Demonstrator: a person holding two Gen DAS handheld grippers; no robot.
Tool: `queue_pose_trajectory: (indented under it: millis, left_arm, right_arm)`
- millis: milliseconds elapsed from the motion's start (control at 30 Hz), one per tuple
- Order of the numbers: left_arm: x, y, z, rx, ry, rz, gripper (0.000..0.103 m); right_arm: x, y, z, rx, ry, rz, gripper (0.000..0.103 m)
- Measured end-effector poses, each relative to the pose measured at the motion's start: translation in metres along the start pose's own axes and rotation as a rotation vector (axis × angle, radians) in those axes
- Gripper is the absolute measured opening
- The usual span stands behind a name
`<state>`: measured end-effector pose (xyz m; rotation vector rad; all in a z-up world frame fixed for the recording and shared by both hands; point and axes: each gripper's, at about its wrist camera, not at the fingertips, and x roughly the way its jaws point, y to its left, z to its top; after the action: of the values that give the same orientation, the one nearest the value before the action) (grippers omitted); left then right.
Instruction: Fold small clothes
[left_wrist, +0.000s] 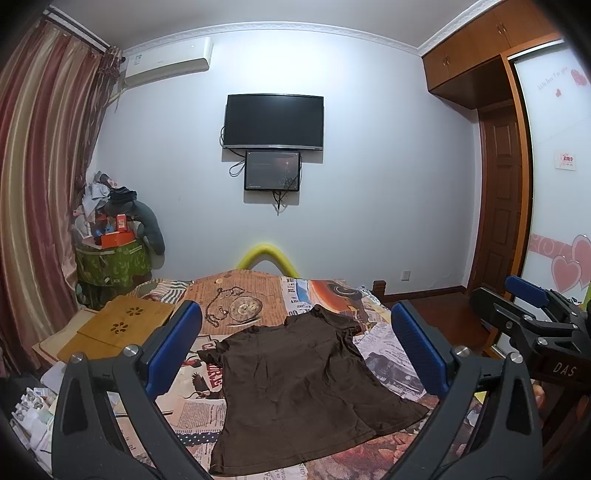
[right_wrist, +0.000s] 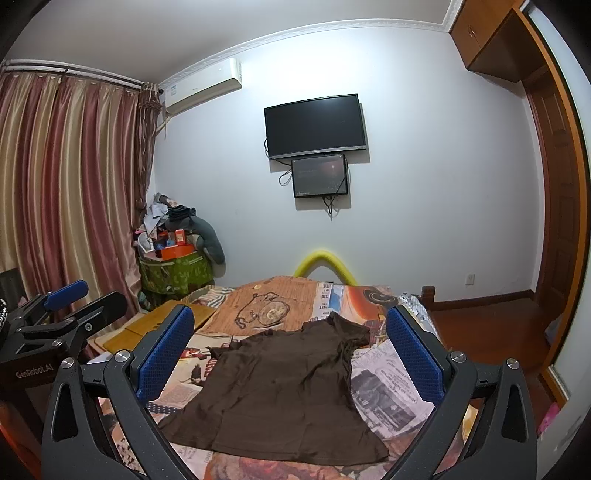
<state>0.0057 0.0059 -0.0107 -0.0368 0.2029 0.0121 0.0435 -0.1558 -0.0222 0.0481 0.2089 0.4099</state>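
Garment: brown T-shirt (left_wrist: 299, 387) flat on bed (left_wrist: 388, 362), ahead between both grippers' fingers.
Left gripper (left_wrist: 295, 354): wide open, empty.
Right gripper (right_wrist: 290, 354): wide open, empty.
Advice: pinch sleeve edges cleanly, not the bedcover.

Both wrist views face the bed (left_wrist: 207, 402) and far wall, side by side.

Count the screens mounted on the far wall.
2: a large dark TV high on the wall, and a smaller monitor directly below it, overlapping its lower edge. None appear hidden.
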Motion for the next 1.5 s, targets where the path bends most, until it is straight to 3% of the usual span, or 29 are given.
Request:
queue_pose_trajectory:
  millis: [1500]
  left_arm:
    - [0.005, -0.0023, 0.0026, -0.019, 0.003, 0.014, 0.103]
  right_arm:
    - [0.0037, -0.0025, -0.0065, 0.011, 0.019, -0.004, 0.103]
